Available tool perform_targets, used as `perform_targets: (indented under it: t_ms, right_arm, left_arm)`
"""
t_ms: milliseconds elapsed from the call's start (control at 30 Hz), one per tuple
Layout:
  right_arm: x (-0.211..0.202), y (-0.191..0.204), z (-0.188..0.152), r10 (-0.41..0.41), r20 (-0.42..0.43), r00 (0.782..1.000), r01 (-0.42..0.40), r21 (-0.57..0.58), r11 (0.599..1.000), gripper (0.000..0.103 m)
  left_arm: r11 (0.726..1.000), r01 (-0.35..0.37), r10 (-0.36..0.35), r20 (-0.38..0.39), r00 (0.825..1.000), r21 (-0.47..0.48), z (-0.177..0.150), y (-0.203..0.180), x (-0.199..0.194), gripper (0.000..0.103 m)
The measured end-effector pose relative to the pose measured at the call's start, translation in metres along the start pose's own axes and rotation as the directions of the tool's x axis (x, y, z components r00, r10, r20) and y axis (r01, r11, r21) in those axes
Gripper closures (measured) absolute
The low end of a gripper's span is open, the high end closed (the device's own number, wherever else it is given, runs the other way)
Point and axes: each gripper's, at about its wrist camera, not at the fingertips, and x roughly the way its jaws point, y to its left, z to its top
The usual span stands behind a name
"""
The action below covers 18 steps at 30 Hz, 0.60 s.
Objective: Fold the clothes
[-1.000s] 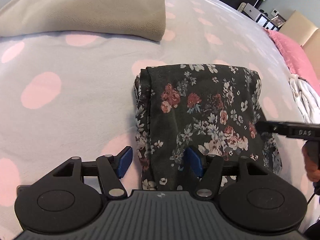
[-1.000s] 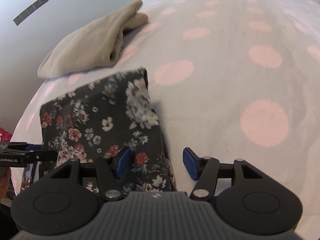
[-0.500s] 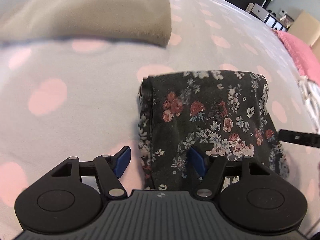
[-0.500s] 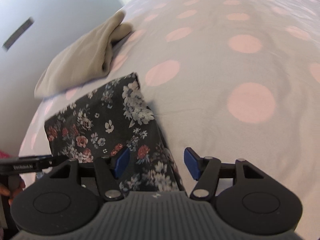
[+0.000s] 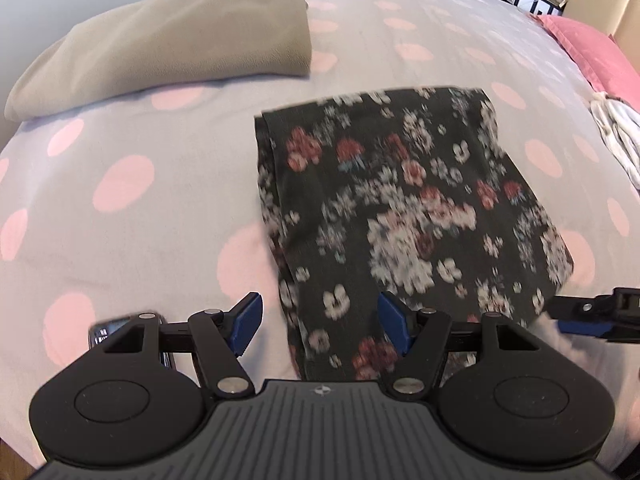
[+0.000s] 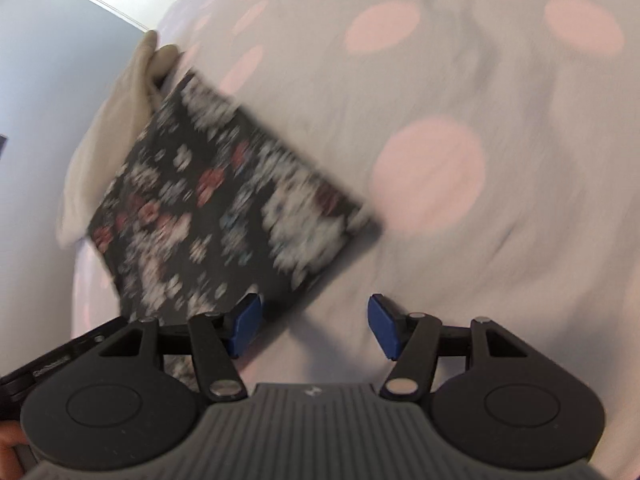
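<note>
A dark floral garment (image 5: pixel 400 208) lies folded into a compact rectangle on the dotted bedspread (image 5: pixel 140 208). My left gripper (image 5: pixel 320 322) hovers open over its near left corner, with nothing between the blue pads. In the right wrist view the same floral garment (image 6: pixel 224 216) sits blurred to the left, and my right gripper (image 6: pixel 314 326) is open above the bedspread (image 6: pixel 480 80) just off the garment's near edge. The right gripper's finger (image 5: pixel 592 314) shows at the right edge of the left wrist view.
A folded beige garment (image 5: pixel 168 40) lies behind the floral one, its end (image 6: pixel 120 112) touching the floral piece in the right wrist view. A pink pillow (image 5: pixel 592 52) and a white crumpled cloth (image 5: pixel 616 136) sit at the far right. A phone-like object (image 5: pixel 116 330) lies beside the left gripper.
Both grippers have drawn back and lifted from the floral garment, staying open. The right wrist view has tilted and swung right, so the garment now sits further left and blurred.
</note>
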Motion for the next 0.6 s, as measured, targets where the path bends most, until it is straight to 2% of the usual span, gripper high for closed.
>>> perform_targets:
  t_ms: [200, 300, 367, 400, 433, 500, 600]
  right_arm:
    - [0.02, 0.019, -0.02, 0.111, -0.026, 0.993, -0.109, 0.074, 0.991, 0.045]
    - [0.031, 0.025, -0.019, 0.106, -0.007, 0.994, -0.105, 0.095, 0.99, 0.045]
    - [0.037, 0.029, -0.018, 0.111, 0.001, 0.994, -0.111, 0.098, 0.989, 0.047]
    - [0.041, 0.03, -0.018, 0.121, 0.0, 0.993, -0.12, 0.111, 0.987, 0.056]
    - [0.044, 0.03, -0.018, 0.133, -0.002, 0.991, -0.131, 0.125, 0.983, 0.068]
    - [0.05, 0.026, -0.021, 0.159, 0.005, 0.987, -0.158, 0.178, 0.971, 0.08]
    - [0.045, 0.03, -0.019, 0.158, 0.02, 0.987, -0.159, 0.134, 0.978, 0.092]
  left_arm:
    - [1.0, 0.003, -0.002, -0.039, 0.999, 0.019, -0.015, -0.009, 0.005, 0.041]
    - [0.999, 0.049, -0.05, -0.072, 0.996, -0.014, -0.022, -0.008, 0.014, 0.047]
    - [0.998, 0.053, -0.054, -0.065, 0.996, -0.016, -0.024, -0.009, 0.014, 0.047]
    - [0.998, 0.056, -0.057, -0.065, 0.996, -0.012, -0.023, -0.009, 0.014, 0.047]
    - [0.998, 0.059, -0.059, -0.064, 0.996, -0.008, -0.023, -0.01, 0.014, 0.047]
    - [0.997, 0.075, -0.075, -0.067, 0.995, -0.006, -0.022, -0.01, 0.013, 0.05]
    - [0.996, 0.093, -0.092, -0.069, 0.993, 0.004, -0.02, -0.011, 0.01, 0.05]
